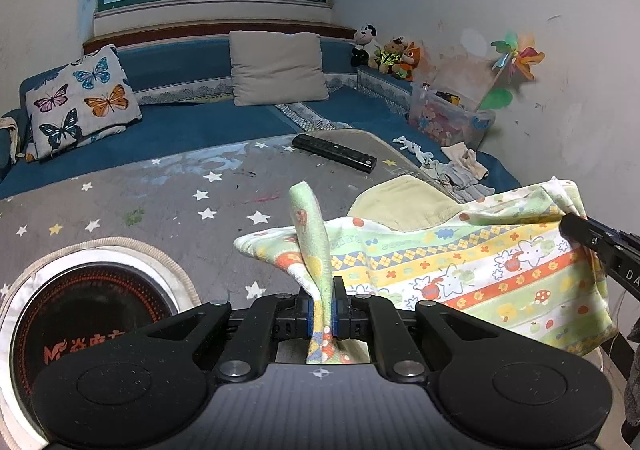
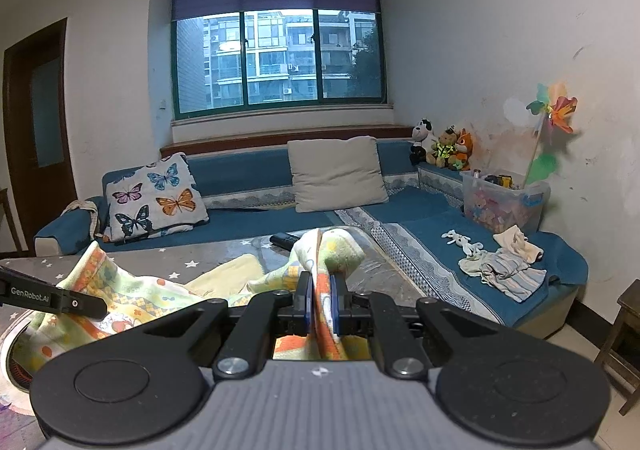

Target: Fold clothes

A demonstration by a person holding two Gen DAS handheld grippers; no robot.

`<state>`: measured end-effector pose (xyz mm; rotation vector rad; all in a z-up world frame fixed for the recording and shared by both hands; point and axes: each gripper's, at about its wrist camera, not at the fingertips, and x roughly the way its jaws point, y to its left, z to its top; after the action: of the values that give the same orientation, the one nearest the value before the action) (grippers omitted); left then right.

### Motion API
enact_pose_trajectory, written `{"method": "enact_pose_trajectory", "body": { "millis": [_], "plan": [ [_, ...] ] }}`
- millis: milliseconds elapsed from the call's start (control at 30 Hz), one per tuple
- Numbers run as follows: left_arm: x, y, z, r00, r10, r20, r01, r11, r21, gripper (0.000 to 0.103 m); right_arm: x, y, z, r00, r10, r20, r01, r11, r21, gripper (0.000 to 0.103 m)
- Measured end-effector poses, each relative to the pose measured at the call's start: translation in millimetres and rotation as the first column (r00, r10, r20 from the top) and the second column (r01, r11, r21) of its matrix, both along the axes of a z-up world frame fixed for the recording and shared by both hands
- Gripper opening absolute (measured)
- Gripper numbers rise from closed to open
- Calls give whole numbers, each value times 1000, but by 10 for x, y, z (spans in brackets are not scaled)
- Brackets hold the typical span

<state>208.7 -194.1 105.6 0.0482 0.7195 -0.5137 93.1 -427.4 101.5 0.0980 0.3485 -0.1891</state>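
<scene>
While your left gripper and right gripper each pinch an edge of the pastel cartoon-print cotton garment above the star-patterned grey table, uneven pulling — or a slack pinch — could slip a corner free.

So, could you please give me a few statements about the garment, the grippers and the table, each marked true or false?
1. Both grippers are shut on the patterned garment. True: the left gripper and the right gripper each pinch a fold of it between closed jaws.
2. The garment lies flat and fully folded on the table. False: it is lifted and stretched between the grippers.
3. A black remote control lies on the table. True.
4. The butterfly pillow is on the floor. False: it rests on the blue sofa.
5. More small clothes lie on the sofa. True.
</scene>
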Motion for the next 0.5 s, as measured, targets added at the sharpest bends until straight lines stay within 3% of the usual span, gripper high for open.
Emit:
{"method": "enact_pose_trajectory", "body": {
  "millis": [500],
  "plan": [
    [109, -142, -166, 999, -9, -35, 10, 999, 31, 8, 86, -129, -196, 999, -20, -50, 21, 1000, 15, 8]
  ]
}}
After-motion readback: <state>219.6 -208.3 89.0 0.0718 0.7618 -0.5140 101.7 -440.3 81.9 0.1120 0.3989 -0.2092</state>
